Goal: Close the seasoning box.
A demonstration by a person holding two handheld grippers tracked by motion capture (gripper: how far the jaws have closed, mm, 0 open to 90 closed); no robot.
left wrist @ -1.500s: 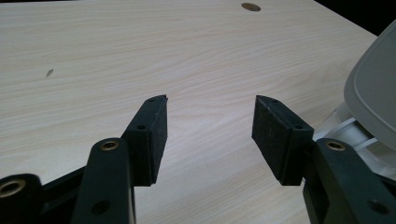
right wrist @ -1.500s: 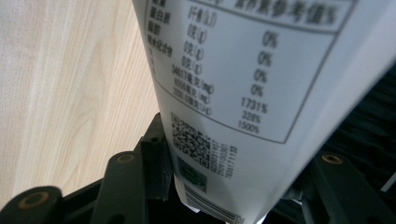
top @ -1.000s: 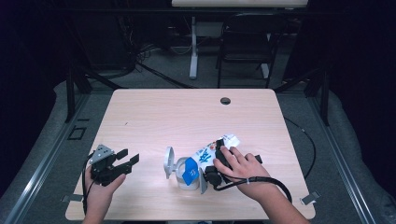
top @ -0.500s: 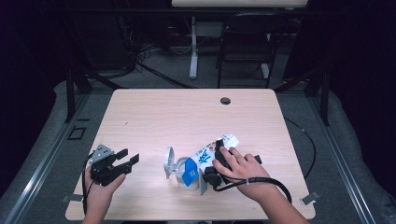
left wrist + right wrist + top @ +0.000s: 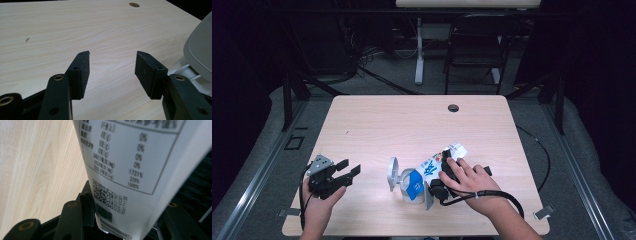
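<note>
A white and blue printed pouch (image 5: 428, 169) lies tilted over a grey-white stand (image 5: 398, 181) with a round disc, at the table's front middle. My right gripper (image 5: 440, 176) is under the person's right hand and shut on the pouch. In the right gripper view the pouch's label panel (image 5: 125, 165) sits between the two black jaws of my right gripper (image 5: 125, 205). My left gripper (image 5: 352, 166) is at the front left, open and empty, pointing right toward the stand. In the left gripper view my left gripper (image 5: 113, 53) is spread wide over bare wood, with the stand's grey disc (image 5: 200, 50) at the right edge.
The wooden table (image 5: 412, 125) has a round cable hole (image 5: 453, 108) near its far edge. A black cable (image 5: 492, 194) loops from the right gripper. Beyond the table stand a dark chair (image 5: 472, 45) and a white table leg (image 5: 419, 55).
</note>
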